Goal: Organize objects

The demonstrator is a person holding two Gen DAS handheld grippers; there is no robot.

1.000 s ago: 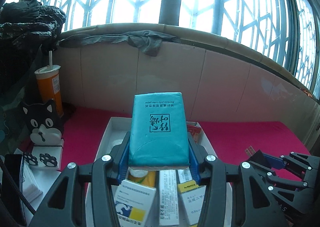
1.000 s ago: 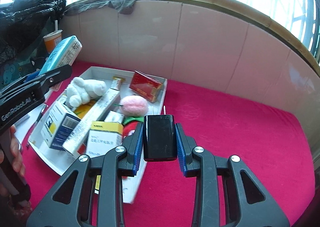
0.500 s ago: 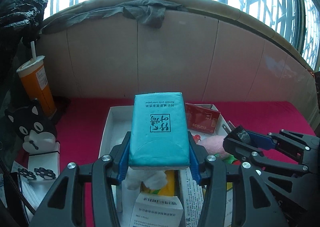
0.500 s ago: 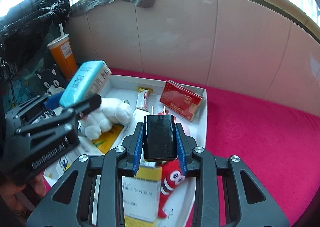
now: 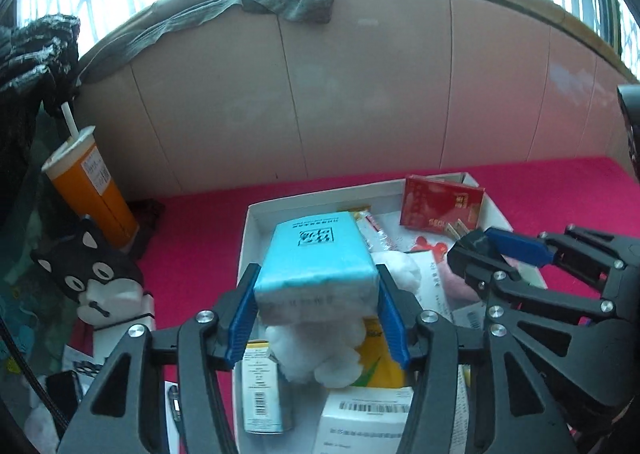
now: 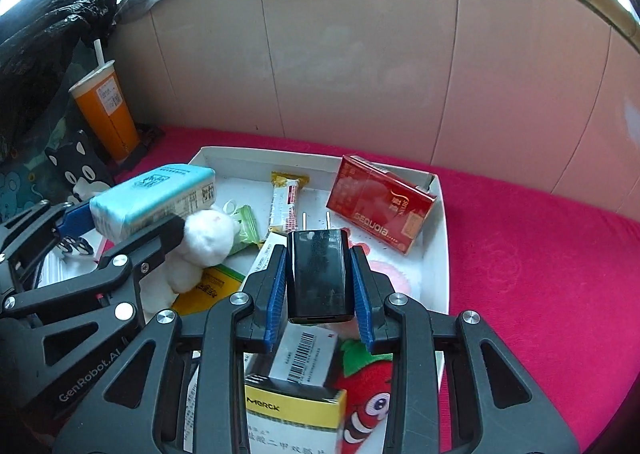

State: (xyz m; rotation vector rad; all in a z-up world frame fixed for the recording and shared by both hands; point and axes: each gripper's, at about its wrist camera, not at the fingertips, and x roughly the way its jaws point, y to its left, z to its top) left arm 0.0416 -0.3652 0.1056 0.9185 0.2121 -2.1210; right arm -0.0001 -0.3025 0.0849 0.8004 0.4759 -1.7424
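Observation:
My left gripper (image 5: 316,274) has a teal tissue pack (image 5: 316,254) between its blue pads, and its jaws are opening. The pack hangs tilted down over a white plush toy (image 5: 316,346) in the white tray (image 5: 248,221). In the right wrist view, the pack (image 6: 152,193) and the left gripper (image 6: 124,213) sit at the tray's left side. My right gripper (image 6: 319,254) grips a black plug charger (image 6: 318,274), prongs forward, above the tray's middle. Its jaws are starting to ease apart, and the charger still sits between the pads.
The tray (image 6: 440,213) on the red cloth also holds a red box (image 6: 380,205), a snack bar (image 6: 286,197), medicine boxes (image 6: 296,410), a strawberry toy (image 6: 368,394) and a pink plush (image 6: 392,274). An orange cup (image 5: 92,193) and a cat figure (image 5: 92,274) stand left of it.
Both grippers have come in over the tray and dipped lower. The left one tilted down, so the tissue pack now hangs over the white plush. The charger moved from the tray's edge to above its middle.

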